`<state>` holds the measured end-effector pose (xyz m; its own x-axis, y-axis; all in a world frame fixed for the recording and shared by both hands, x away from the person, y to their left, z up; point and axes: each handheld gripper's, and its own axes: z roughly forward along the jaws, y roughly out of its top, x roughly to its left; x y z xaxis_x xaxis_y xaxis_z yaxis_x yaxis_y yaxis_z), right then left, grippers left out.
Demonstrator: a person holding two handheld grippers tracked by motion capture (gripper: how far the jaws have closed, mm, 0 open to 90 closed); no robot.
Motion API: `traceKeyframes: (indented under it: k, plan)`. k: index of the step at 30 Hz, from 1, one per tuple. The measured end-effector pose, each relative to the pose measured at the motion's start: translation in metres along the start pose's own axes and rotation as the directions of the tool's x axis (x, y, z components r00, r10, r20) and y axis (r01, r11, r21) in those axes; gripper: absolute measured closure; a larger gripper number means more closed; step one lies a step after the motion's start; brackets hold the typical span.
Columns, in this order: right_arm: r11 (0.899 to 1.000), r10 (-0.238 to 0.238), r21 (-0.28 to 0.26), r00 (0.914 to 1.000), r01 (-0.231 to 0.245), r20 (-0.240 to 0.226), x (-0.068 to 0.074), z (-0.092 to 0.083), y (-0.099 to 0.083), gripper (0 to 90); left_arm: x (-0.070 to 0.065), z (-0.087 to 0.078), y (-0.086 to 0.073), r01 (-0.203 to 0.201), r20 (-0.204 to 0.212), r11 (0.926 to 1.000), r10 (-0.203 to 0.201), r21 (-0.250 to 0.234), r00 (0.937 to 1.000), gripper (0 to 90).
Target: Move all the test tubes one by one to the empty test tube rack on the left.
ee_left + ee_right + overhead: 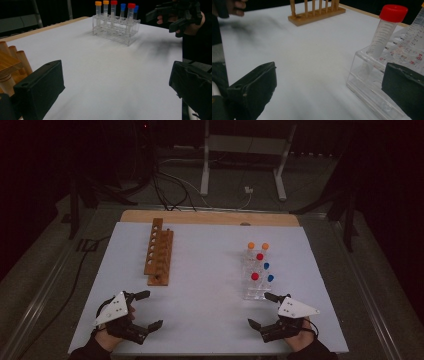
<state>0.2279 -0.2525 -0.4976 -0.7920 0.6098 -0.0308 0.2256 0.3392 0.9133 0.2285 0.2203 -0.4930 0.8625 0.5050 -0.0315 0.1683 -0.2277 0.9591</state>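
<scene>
While both grippers, left [142,309] & right [268,310], sit spread & empty, right's jaw beside clear rack [255,279] could clip it, tipping tubes.

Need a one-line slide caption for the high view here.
Two open grippers, left and right, rest near a clear tube rack and wooden rack on a white table.

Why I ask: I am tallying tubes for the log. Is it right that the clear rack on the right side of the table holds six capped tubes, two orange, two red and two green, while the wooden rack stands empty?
Not quite: none of the caps is green. The clear rack holds two orange-capped tubes, two red-capped tubes and two blue-capped tubes, as the high view and the left gripper view show. The wooden rack does stand empty.
</scene>
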Motion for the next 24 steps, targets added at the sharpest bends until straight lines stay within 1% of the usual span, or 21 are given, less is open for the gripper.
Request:
traceKeyframes:
  k: [3, 6, 7, 10, 12, 15, 18, 20, 21, 23, 24]
  plan:
    - [1.000, -0.014, 0.022, 0.9999, 0.014, -0.008, 0.000, 0.001, -0.001, 0.0, 0.000, 0.000, 0.000, 0.011, 0.000, 0.9999, -0.011, -0.001, 0.9999, 0.5]
    - [0.999, -0.023, 0.041, 0.9996, 0.024, -0.013, 0.001, 0.002, -0.001, 0.0, 0.000, 0.000, 0.001, 0.011, -0.003, 0.9999, -0.011, 0.000, 0.9999, 0.5]
    - [0.998, -0.029, 0.049, 0.9995, 0.029, -0.010, 0.002, 0.003, -0.002, 0.0, 0.000, -0.001, 0.002, 0.011, -0.004, 0.9999, -0.011, -0.011, 0.9999, 0.5]
    - [0.997, -0.032, 0.074, 0.9995, 0.032, -0.005, 0.001, 0.004, -0.003, 0.0, 0.000, -0.001, 0.002, 0.014, -0.002, 0.9997, -0.014, -0.018, 0.9999, 0.5]
    - [0.996, -0.035, 0.085, 0.9994, 0.035, -0.002, 0.001, 0.004, -0.003, 0.0, 0.000, -0.001, 0.002, 0.013, -0.003, 0.9998, -0.013, -0.017, 0.9999, 0.5]
    - [0.994, -0.051, 0.101, 0.9986, 0.049, 0.017, -0.001, 0.004, -0.004, 0.0, 0.000, -0.002, 0.001, 0.017, 0.002, 0.9997, -0.017, -0.017, 0.9999, 0.5]
    - [0.994, -0.038, 0.099, 0.9990, 0.035, 0.024, -0.003, 0.002, -0.003, 0.0, 0.000, -0.002, 0.001, 0.022, -0.003, 0.9997, -0.022, -0.013, 0.9998, 0.5]
    - [0.996, -0.013, 0.091, 0.9999, 0.013, 0.000, -0.001, 0.001, 0.000, 0.0, 0.001, -0.003, 0.000, 0.020, -0.006, 0.9997, -0.020, -0.012, 0.9998, 0.5]
    - [0.996, -0.020, 0.086, 0.9998, 0.021, -0.007, 0.001, 0.000, 0.003, 0.0, 0.001, -0.004, 0.000, 0.022, -0.007, 0.9996, -0.022, -0.015, 0.9997, 0.5]
    - [0.997, 0.001, 0.071, 0.9993, 0.001, -0.037, 0.004, -0.001, 0.009, 0.0, 0.002, -0.004, -0.001, 0.023, -0.006, 0.9997, -0.023, -0.008, 0.9997, 0.5]
    - [0.998, 0.005, 0.062, 0.9991, -0.002, -0.043, 0.005, -0.002, 0.013, 0.0, 0.002, -0.004, -0.001, 0.023, -0.006, 0.9997, -0.023, -0.008, 0.9997, 0.5]
